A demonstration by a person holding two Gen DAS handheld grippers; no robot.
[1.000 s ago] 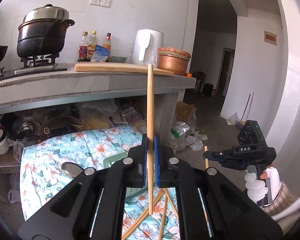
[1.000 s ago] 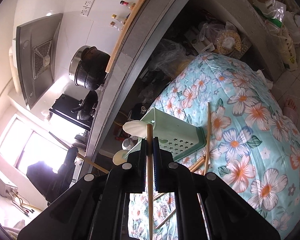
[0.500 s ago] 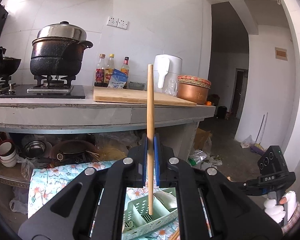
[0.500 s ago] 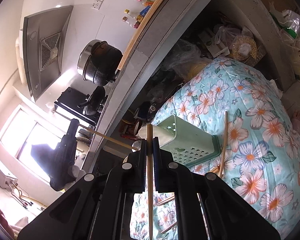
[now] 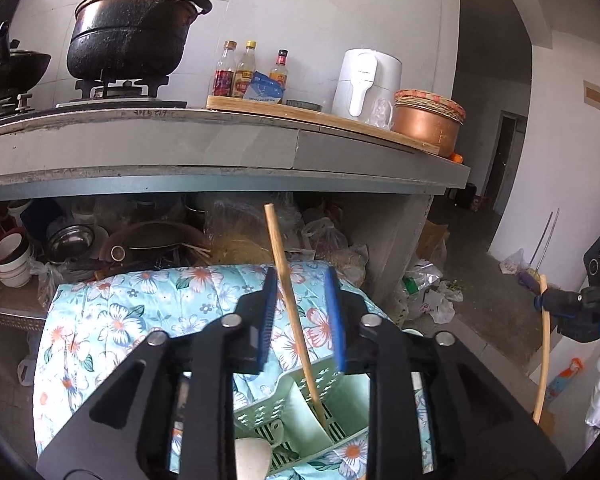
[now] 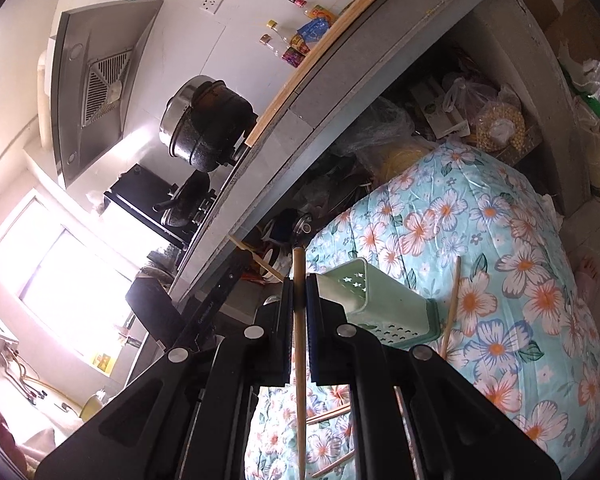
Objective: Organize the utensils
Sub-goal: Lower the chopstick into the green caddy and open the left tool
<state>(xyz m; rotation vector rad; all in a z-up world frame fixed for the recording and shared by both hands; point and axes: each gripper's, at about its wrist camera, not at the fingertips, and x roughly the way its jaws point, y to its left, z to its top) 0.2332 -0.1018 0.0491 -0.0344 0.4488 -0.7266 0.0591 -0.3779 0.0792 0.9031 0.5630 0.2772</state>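
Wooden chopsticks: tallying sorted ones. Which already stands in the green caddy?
The wooden chopstick leaning between the open left gripper; its tip is in the green plastic caddy.

A chopstick (image 5: 296, 320) stood tilted in the utensil basket (image 5: 340, 404), which rested on the floral cloth (image 5: 120, 320) below the counter (image 5: 220, 152).

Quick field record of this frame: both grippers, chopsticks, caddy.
left gripper: open, jaws apart either side of a chopstick
released chopstick: tilted, lower end inside the caddy
caddy: green, slotted, on the floral cloth; holds a white spoon
right gripper: shut on second chopstick
loose chopsticks: several lying on the cloth beside the caddy
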